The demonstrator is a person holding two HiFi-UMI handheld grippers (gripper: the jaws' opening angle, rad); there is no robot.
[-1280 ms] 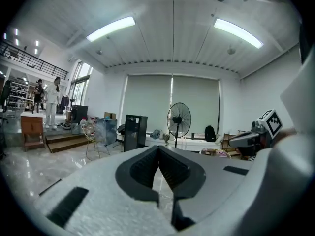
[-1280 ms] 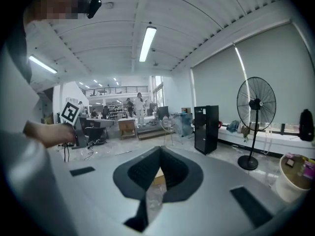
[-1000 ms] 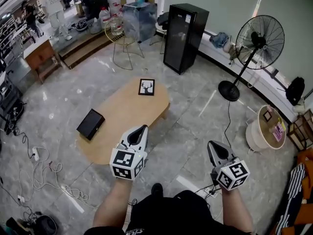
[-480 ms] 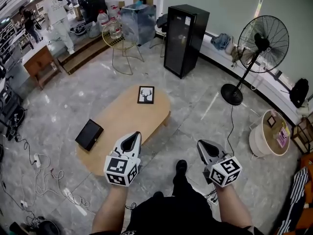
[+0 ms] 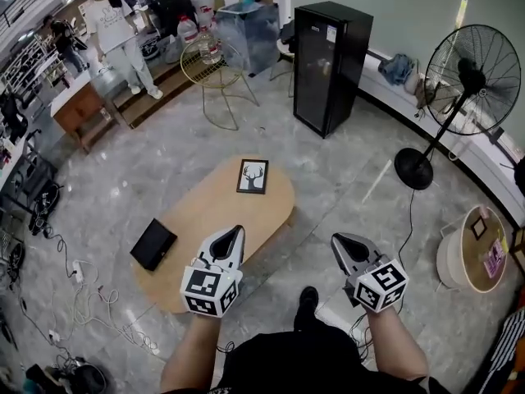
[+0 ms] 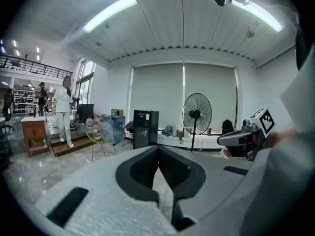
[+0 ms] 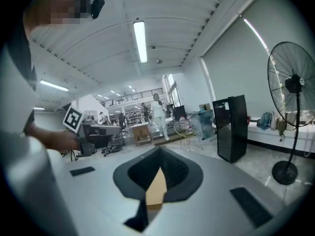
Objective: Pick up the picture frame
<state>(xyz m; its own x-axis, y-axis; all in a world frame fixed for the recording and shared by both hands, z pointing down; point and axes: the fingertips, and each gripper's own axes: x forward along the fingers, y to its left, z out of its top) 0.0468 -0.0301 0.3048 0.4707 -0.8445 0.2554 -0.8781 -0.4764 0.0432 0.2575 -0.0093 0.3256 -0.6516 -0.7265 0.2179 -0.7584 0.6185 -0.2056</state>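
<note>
The left tongs [image 5: 237, 233] and the right tongs [image 5: 338, 241] are held out side by side, well apart from each other. On each the jaws are closed tip to tip and nothing is gripped between them.

The picture frame [image 5: 253, 176] is laid flat on the far end of the oval wooden surface [image 5: 209, 212], and a black antlered-head print on white is shown inside its dark border. It is touched by neither tongs and is well apart from both. The left tongs are seen over the near part of the surface, the right tongs over the grey marble floor [image 5: 344, 179] to its right.

A flat black box [image 5: 153, 244] is set at the near left edge of the surface, well apart from the frame. Beyond the surface a tall black cabinet [image 5: 328, 64] is stood on the floor, with a wire chair [image 5: 209, 66] to its left and a pedestal fan [image 5: 459, 80] to its right. A person in white [image 5: 115, 27] is seen at the far left. Cables [image 5: 78, 302] are strewn on the floor at the near left, and a small round stand [image 5: 449, 263] is placed at the right.
</note>
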